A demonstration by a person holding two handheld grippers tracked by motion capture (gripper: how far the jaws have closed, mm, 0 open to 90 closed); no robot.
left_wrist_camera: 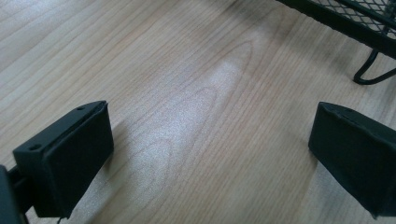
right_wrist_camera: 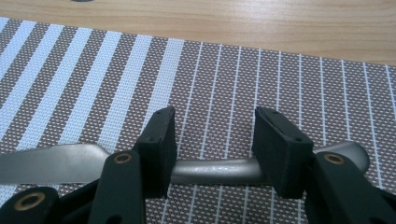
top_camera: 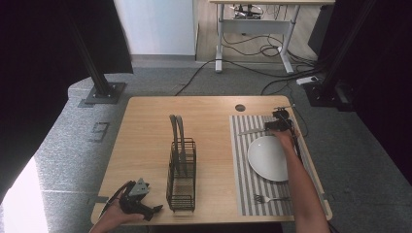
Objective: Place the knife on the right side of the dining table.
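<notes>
The knife lies flat on the striped placemat, near the mat's far edge and close to the far right corner of the table. In the right gripper view we see its grey handle running crosswise between the two black jaws of the right gripper, with its blade reaching off to the left of that view. The jaws stand apart on either side of the handle, with mat showing between each pad and the metal, so we read them as open around the knife and not clamped on it (the pads seem to sit down at mat level).

In the high view the right gripper sits just beyond the white plate, which rests in the middle of the mat. A fork lies at the mat's near edge. The black wire rack stands about mid-table. Near the table's near left corner we find the left gripper, its jaws wide apart over bare wood with nothing between them.
</notes>
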